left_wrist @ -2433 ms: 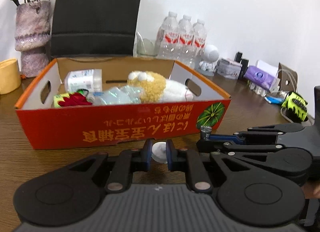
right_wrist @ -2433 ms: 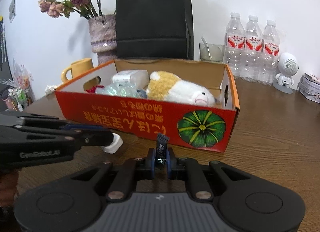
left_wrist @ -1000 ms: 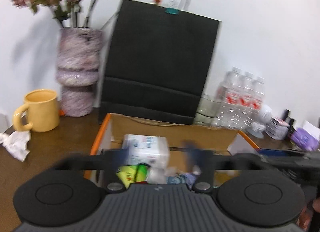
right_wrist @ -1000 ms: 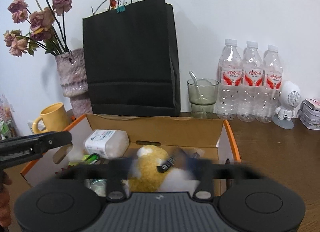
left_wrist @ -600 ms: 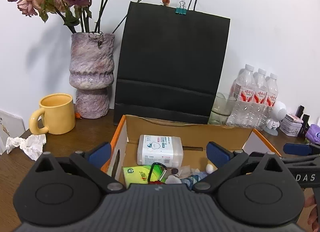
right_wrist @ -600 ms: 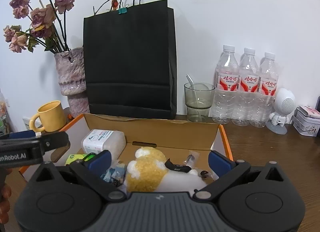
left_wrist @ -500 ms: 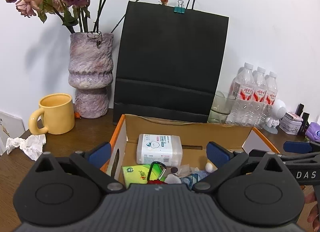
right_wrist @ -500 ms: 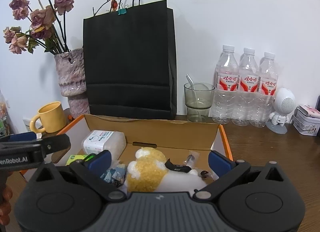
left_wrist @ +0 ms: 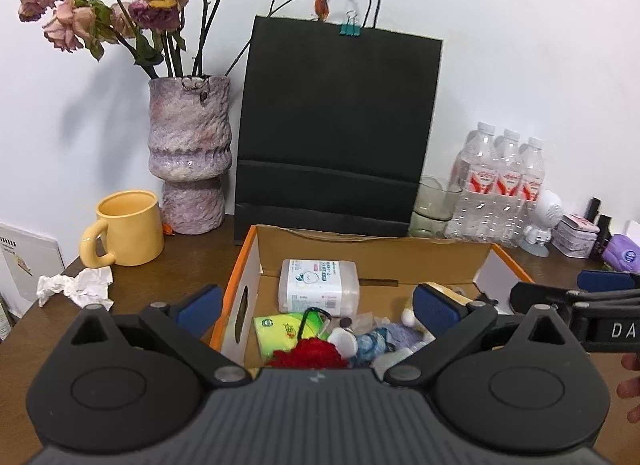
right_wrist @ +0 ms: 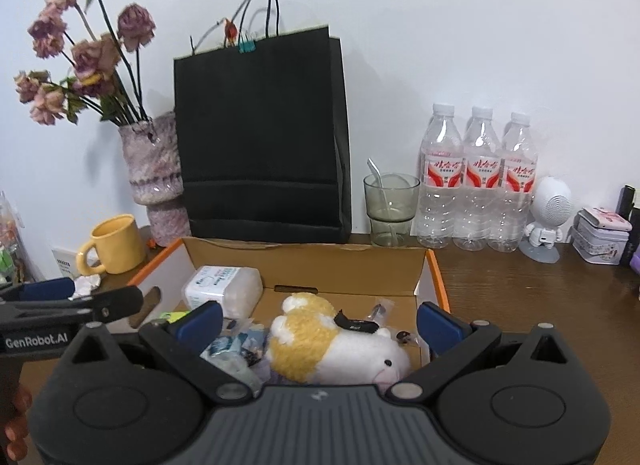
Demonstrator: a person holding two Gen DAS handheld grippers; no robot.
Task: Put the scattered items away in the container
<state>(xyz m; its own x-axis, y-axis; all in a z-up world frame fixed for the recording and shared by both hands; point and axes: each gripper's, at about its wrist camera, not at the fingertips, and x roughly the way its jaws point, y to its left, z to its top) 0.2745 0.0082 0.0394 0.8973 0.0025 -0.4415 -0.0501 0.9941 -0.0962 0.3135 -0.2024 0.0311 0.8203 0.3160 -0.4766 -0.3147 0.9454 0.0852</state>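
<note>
Claws, left [left_wrist: 318,311] and right [right_wrist: 320,321], spread wide, empty, level above box [right_wrist: 360,269].

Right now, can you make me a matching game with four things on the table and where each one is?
Things:
1. plush toy
2. yellow mug
3. glass with spoon
4. crumpled tissue

Places:
A. in front of the mug, on the table
B. inside the cardboard box
C. beside the water bottles
D. beside the flower vase

Pairs: 1-B, 2-D, 3-C, 4-A
</note>
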